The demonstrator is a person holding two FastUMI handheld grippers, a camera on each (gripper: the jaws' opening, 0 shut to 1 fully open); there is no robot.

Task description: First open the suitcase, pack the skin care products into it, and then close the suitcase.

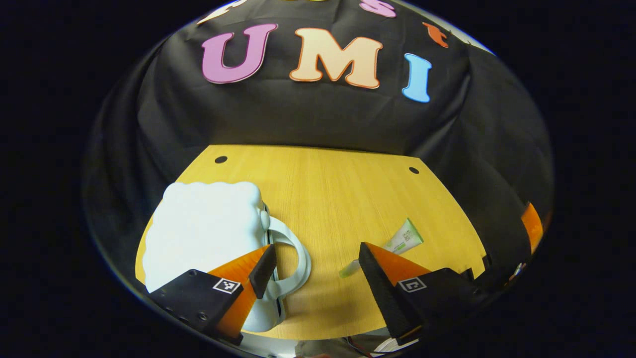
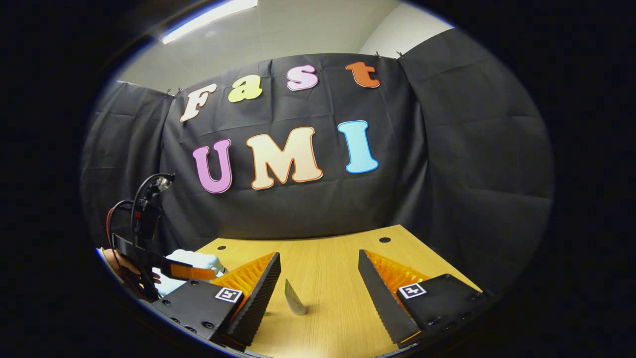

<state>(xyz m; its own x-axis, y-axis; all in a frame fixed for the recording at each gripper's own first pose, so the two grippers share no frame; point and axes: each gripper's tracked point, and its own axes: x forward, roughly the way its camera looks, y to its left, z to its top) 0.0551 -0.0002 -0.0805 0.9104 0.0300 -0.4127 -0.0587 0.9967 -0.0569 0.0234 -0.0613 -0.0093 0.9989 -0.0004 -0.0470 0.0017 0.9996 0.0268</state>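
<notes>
- Two tongs concern us. The left tongs (image 1: 318, 268) stand spread and empty, low over the desk (image 1: 338, 189); the white suitcase (image 1: 203, 228) lies closed to their left, its looped handle (image 1: 295, 258) just beside the left finger.
- We judge the left tongs the nearer for opening, with the handle lying slightly left of their gap.
- The skin care tube (image 1: 397, 243) lies flat to the right, long axis running diagonally, cap end towards us, partly hidden behind the right finger.
- The right tongs (image 2: 318, 278) gape empty; the tube (image 2: 294, 298) lies between their fingers, foreshortened and hard to read.
- We cannot make out the suitcase's latch or seam.
</notes>
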